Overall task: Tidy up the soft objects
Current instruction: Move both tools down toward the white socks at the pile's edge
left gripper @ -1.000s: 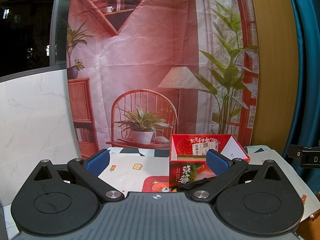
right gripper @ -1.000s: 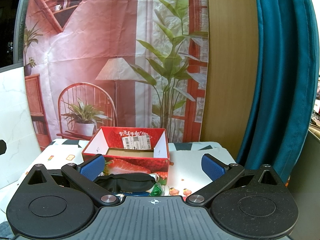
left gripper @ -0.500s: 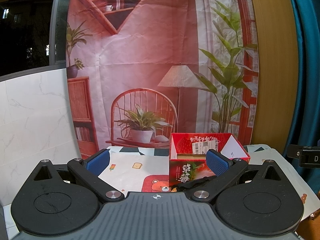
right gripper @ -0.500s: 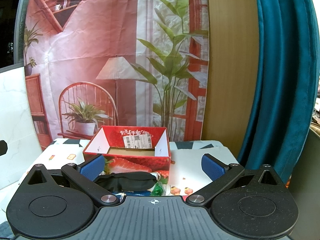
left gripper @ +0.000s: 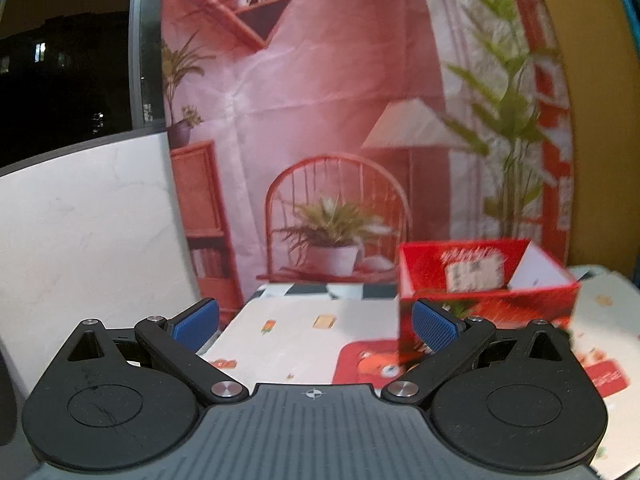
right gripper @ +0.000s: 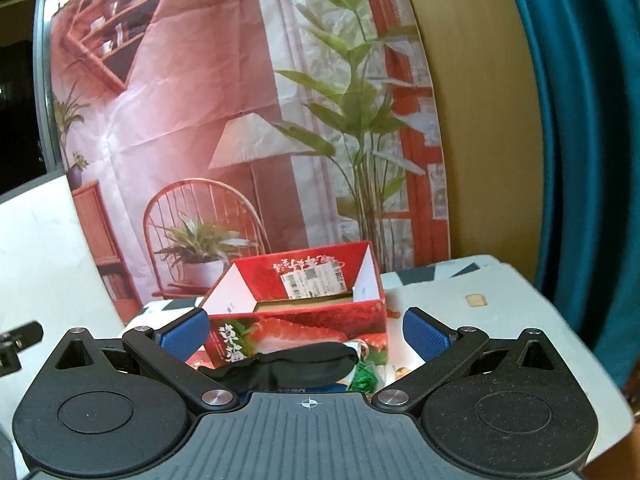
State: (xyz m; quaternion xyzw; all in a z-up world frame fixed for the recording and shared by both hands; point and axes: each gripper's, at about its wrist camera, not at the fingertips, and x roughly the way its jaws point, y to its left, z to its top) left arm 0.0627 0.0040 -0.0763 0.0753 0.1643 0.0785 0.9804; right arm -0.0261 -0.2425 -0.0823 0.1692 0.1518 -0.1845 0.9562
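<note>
An open red strawberry-print box [right gripper: 304, 304] stands on the patterned tablecloth; it also shows at the right of the left wrist view [left gripper: 488, 292]. A black soft eye mask [right gripper: 288, 364] lies in front of the box, low between my right fingers. A small green soft thing [right gripper: 364, 376] lies beside it. My right gripper [right gripper: 306, 330] is open and empty, just above the mask. My left gripper [left gripper: 316, 322] is open and empty, to the left of the box, above the cloth.
The tablecloth [left gripper: 304, 336] has cartoon prints and a red bear patch [left gripper: 368, 364]. A printed backdrop [left gripper: 320, 120] hangs behind. A white marble panel [left gripper: 88, 232] stands at the left, a teal curtain [right gripper: 580, 160] at the right. The left gripper's edge shows at far left [right gripper: 16, 340].
Both views have shifted and blurred. The left gripper has swung to the left, so the box sits further right. The right gripper has tilted and moved closer to the box and mask.
</note>
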